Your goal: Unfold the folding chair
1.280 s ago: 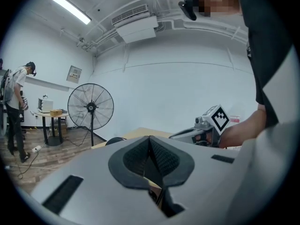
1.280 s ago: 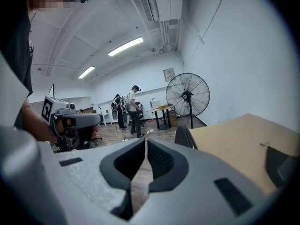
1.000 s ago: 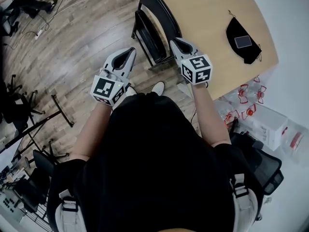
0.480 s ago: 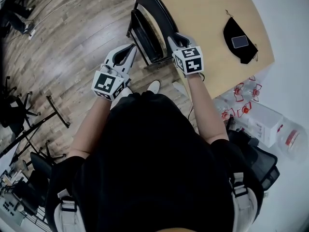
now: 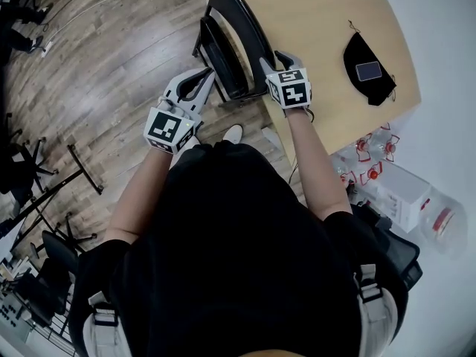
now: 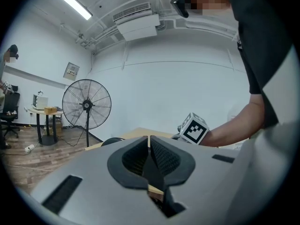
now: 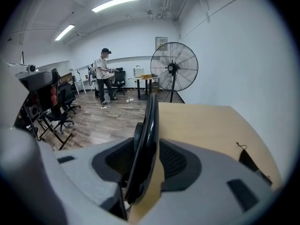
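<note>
Locating the black metal folding chair [image 5: 227,54] at the far centre: folded flat, standing upright on the grey-brown plank floor [image 5: 126,58], just beside the left edge of the light wooden table [image 5: 327,21].

Registering the change over the last second: bringing the right gripper [image 5: 274,62] down and tilting it onto the chair's curved top rim, with its jaws just opening from nearly together to roughly half apart. Now straddling that rim, released rather than clamping; showing table surface through a gap beside the right pad.

Moving the left gripper [image 5: 207,74] in from the near left toward the chair's left side. Holding it clenched on nothing, pads together. Contact with the folded seat not discernible.

Reading this as approach ending and grasp beginning, with unfolding not yet started. Probably closing the right jaws on the rim next to steady the back, leaving the left to work the seat down. Guarding against tipping or sliding along the table edge while unclamped.
</note>
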Demonstrator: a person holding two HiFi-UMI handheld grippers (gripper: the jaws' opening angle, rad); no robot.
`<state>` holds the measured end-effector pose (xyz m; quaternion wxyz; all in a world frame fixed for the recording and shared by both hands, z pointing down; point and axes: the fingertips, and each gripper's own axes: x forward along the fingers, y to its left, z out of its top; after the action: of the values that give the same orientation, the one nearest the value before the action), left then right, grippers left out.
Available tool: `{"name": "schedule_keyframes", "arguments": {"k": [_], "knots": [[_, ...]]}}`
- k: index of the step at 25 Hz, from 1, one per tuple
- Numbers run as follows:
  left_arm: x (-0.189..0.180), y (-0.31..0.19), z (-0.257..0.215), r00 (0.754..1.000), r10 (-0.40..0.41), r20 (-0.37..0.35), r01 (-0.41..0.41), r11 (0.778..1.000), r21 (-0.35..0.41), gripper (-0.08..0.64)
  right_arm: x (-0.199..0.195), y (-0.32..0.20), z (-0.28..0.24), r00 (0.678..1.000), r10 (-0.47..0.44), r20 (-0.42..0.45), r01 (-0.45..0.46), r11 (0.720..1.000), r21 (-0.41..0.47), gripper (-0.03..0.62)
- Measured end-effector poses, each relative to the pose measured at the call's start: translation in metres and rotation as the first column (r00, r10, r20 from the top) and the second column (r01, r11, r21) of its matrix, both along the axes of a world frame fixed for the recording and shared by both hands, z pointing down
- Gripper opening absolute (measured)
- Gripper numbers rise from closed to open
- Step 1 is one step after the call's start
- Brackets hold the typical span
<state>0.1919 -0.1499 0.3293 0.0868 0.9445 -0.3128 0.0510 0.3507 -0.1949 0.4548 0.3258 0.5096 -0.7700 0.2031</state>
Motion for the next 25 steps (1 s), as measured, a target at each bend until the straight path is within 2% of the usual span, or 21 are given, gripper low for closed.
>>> {"name": "schedule_keyframes", "arguments": {"k": [13,25], "knots": [[-0.019,-0.01,0.007,0.997,-0.078,0.01,0.078,0.997,-0.016,0.012,-0.004,-0.012,0.038,1.0,-0.024,0.004,0.024,0.989,-0.146,0.17],[-0.053,-0.007,0.006,0.991,-0.13,0.012,0.13,0.991,-0.014,0.023,-0.007,-0.013,0.043,1.0,0.016,-0.015,-0.019,0.983,-0.185,0.154]]}}
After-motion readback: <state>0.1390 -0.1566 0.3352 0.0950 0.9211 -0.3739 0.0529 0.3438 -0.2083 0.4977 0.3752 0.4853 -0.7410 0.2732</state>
